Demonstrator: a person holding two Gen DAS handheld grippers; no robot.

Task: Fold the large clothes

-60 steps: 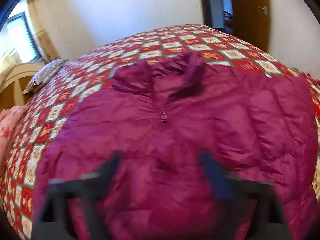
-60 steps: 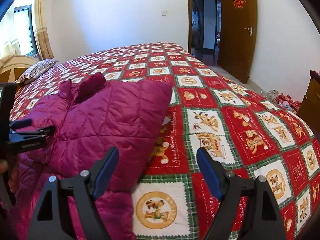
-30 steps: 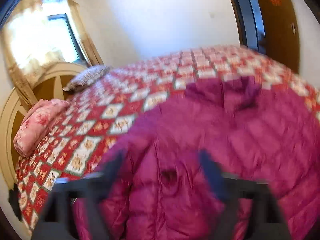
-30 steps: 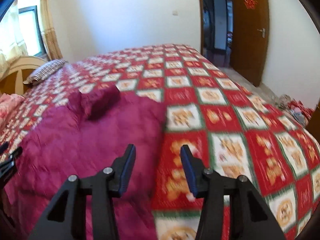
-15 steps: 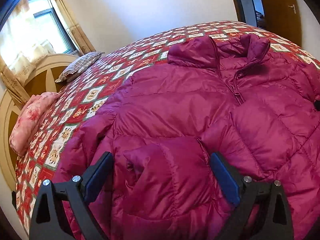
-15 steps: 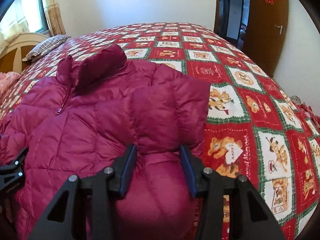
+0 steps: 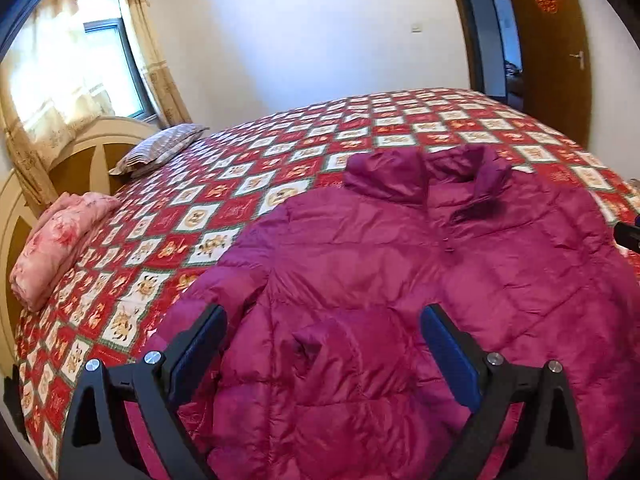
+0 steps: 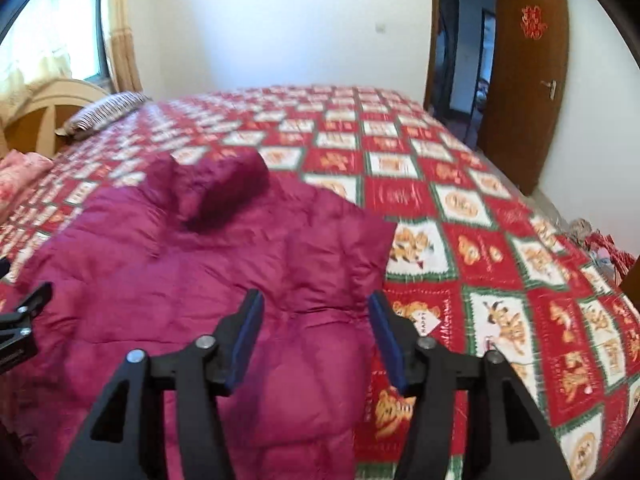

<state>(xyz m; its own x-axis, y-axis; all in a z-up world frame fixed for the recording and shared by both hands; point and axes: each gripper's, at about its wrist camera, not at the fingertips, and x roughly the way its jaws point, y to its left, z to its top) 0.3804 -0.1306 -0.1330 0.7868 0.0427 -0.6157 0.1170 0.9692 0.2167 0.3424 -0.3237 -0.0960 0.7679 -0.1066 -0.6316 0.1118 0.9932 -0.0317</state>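
Sleeves in, body folds still to do.
Magenta quilted puffer jacket [image 7: 460, 264] lies front-up, zipped, on the red-and-white patchwork bed quilt [image 7: 248, 184]; both sleeves look tucked across the chest, hem-to-collar fold not yet done, I'd judge. Left gripper [image 7: 322, 338]: jaws wide open, folded cuff below and between them, no contact. Right gripper [image 8: 316, 332]: jaws have just been opening, jacket's sleeve edge between them, pads clear of the fabric.
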